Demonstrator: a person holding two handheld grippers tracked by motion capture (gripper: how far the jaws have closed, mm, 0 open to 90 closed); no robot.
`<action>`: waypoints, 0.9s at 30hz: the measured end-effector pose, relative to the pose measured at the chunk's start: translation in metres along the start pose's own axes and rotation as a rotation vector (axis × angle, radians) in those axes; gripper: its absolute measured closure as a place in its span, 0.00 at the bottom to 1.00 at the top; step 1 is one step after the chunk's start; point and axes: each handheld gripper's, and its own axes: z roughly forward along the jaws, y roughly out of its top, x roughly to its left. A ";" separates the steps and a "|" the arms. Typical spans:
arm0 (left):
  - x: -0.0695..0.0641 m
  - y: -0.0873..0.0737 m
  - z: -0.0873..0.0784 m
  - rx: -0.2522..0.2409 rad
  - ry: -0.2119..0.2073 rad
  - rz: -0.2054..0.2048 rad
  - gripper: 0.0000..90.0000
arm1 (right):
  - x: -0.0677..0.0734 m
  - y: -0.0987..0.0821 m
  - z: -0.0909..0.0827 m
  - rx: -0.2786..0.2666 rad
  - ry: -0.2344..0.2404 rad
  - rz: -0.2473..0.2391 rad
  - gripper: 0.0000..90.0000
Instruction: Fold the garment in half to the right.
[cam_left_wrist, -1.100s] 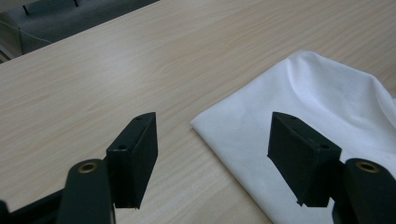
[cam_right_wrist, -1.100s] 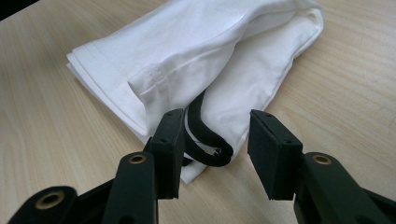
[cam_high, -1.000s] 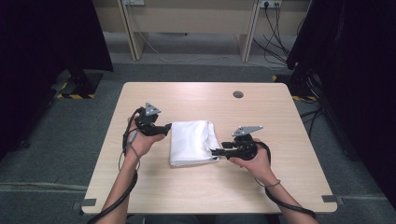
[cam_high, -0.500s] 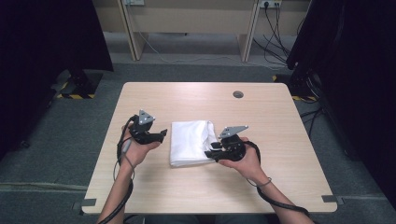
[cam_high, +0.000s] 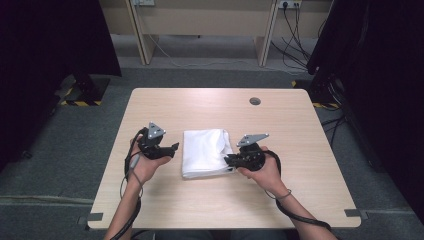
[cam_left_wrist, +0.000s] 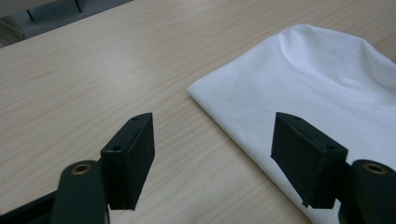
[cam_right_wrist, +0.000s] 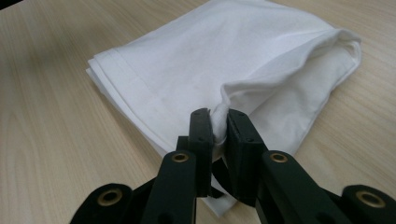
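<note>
One table (cam_high: 280, 200), pale wood, w/ one folded white cloth (cam_high: 204, 152) lying near its middle, between the two hands. Cloth's long axis runs front-to-back in the high view, i.e. away from the person; folded layers stack at the near edge, visible in the right gripper view.

Two grippers. Right gripper (cam_high: 231, 161) is on the cloth's right side, near corner: its jaws have just been closing and now pinch a bunched bit of cloth edge (cam_right_wrist: 218, 122) between the pads. So gripping the cloth, top layer by the look of it, though how many layers are caught I can't tell.

Left gripper (cam_high: 174, 147) sits just beside the cloth's left edge, not touching; jaws spread wide, nothing between them. In the left gripper view the cloth (cam_left_wrist: 322, 88) lies ahead and to the right of the jaws, w/ its corner nearest.

Judgement: the right side is secured, so the next move likely turns on the left closing the small gap sideways onto that left edge.

One round hole cover (cam_high: 255, 101) at the table's far side, well apart.
</note>
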 end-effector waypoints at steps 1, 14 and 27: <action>-0.001 -0.001 0.000 0.000 0.002 0.006 0.33 | 0.000 -0.001 -0.001 0.003 -0.003 -0.004 0.90; -0.008 -0.002 -0.003 -0.008 -0.009 0.034 0.33 | 0.000 -0.021 -0.008 0.082 -0.049 -0.042 0.85; -0.013 0.000 -0.003 -0.017 -0.011 0.041 0.33 | -0.003 0.006 -0.020 0.005 -0.111 -0.044 0.67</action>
